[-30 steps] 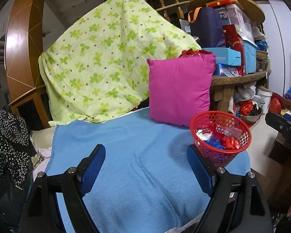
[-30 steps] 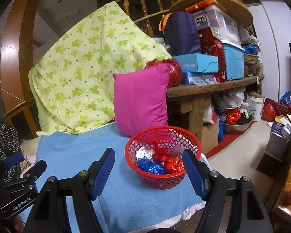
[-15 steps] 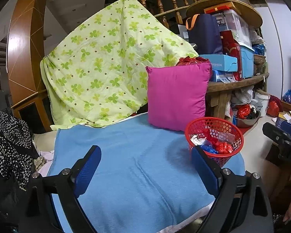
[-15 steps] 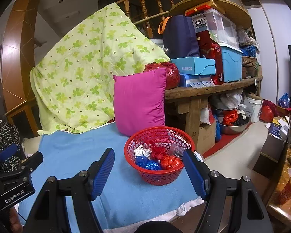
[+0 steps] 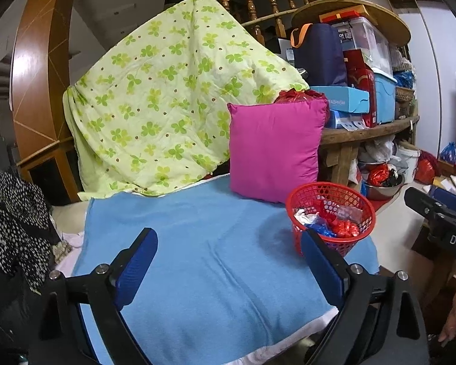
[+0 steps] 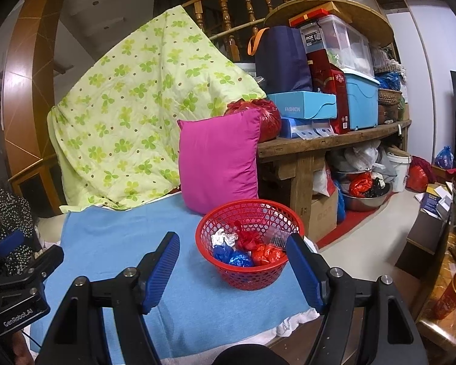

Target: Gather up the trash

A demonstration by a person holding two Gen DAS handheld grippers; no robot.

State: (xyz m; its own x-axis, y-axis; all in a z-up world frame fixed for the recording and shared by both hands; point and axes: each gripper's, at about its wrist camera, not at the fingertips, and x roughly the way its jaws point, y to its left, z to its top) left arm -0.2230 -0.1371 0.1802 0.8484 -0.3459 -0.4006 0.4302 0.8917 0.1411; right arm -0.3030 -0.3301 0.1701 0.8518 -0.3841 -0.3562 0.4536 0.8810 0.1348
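Note:
A red mesh basket [image 6: 269, 266] stands on the blue towel [image 6: 115, 237] near its right front corner, also in the left wrist view [image 5: 367, 228]. It holds crumpled red [image 6: 270, 254], blue [image 6: 238, 258] and white [image 6: 223, 237] trash wads and a clear wrapper. My right gripper [image 6: 232, 254] is open and empty, held back from the basket. My left gripper [image 5: 226, 254] is open and empty over the towel [image 5: 212, 261], left of the basket.
A pink cushion [image 6: 219, 159] leans behind the basket against a green clover quilt [image 6: 136, 103]. A wooden bench [image 6: 334, 140] stacked with boxes stands to the right, bags and bowls under it. Dotted black cloth [image 5: 12, 222] lies left.
Both grippers have pulled back and up from the towel, so the basket looks smaller and farther. Both stay open and empty.

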